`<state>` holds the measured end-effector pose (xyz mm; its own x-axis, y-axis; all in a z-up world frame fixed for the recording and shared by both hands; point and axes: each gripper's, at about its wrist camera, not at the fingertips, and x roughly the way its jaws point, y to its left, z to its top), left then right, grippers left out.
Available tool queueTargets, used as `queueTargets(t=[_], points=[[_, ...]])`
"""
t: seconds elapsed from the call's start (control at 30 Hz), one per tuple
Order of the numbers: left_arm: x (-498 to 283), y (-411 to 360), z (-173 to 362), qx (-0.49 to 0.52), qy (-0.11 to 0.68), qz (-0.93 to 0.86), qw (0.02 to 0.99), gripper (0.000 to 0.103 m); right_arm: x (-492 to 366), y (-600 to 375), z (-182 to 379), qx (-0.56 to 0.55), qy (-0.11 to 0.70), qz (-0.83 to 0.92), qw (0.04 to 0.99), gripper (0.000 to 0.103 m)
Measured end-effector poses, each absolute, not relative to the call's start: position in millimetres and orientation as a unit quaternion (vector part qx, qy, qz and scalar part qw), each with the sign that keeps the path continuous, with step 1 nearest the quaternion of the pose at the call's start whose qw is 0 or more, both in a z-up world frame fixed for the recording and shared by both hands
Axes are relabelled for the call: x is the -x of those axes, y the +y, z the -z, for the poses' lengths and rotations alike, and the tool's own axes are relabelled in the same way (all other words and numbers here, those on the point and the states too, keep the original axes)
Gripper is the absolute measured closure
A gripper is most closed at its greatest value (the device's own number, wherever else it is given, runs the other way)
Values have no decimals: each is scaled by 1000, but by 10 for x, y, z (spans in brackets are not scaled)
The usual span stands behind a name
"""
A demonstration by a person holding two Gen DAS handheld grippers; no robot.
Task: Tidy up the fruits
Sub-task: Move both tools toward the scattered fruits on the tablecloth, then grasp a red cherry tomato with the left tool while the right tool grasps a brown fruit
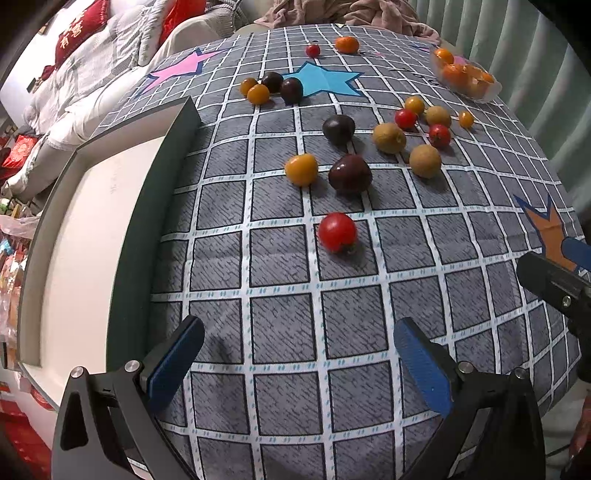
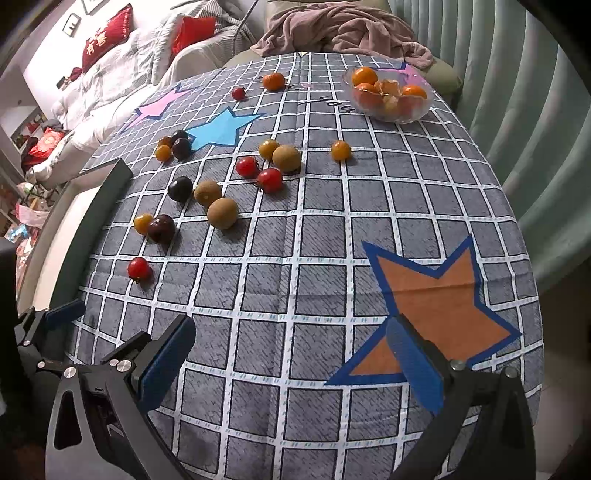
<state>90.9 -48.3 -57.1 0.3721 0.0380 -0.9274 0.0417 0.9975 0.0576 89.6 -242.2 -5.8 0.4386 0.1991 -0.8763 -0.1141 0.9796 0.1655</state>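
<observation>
Loose fruits lie on the grey checked tablecloth: red cherry tomatoes, yellow-orange tomatoes, dark plums and brown kiwis. The nearest red tomato sits ahead of my left gripper, which is open and empty above the cloth; the tomato also shows in the right wrist view. Behind it lie a dark plum and a yellow tomato. My right gripper is open and empty, near the orange star. A clear bowl holds oranges at the far right.
A white tray with a dark rim lies along the left table edge. Blue and pink stars are printed on the cloth. A pink blanket lies beyond the table. A bed stands to the left, a green curtain to the right.
</observation>
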Motion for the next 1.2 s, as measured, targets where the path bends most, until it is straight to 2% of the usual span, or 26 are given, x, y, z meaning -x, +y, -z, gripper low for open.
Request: queueTargets(t=[0.43,0.73,0.97,1.17,1.2], points=[[-1079,-480,575,-32,553,-9,833,0,-973,-2385,49,-37,519,-100,848,0],[-1346,-583,614,-39,528,-11,848,0,-1320,-2218,121,-42,518,-128,845,0],[-1426,-543,651,-5,529,-1,848,0,-1564,-2004,235,-27,517,-152,842,1],[-1403,-565,651,1,522,-5,853,0,-1653,-1802,269,5,512,-164,843,18],[-1394,-565,652,3,521,-6,854,0,-1654,-1773,260,14,508,-161,846,27]])
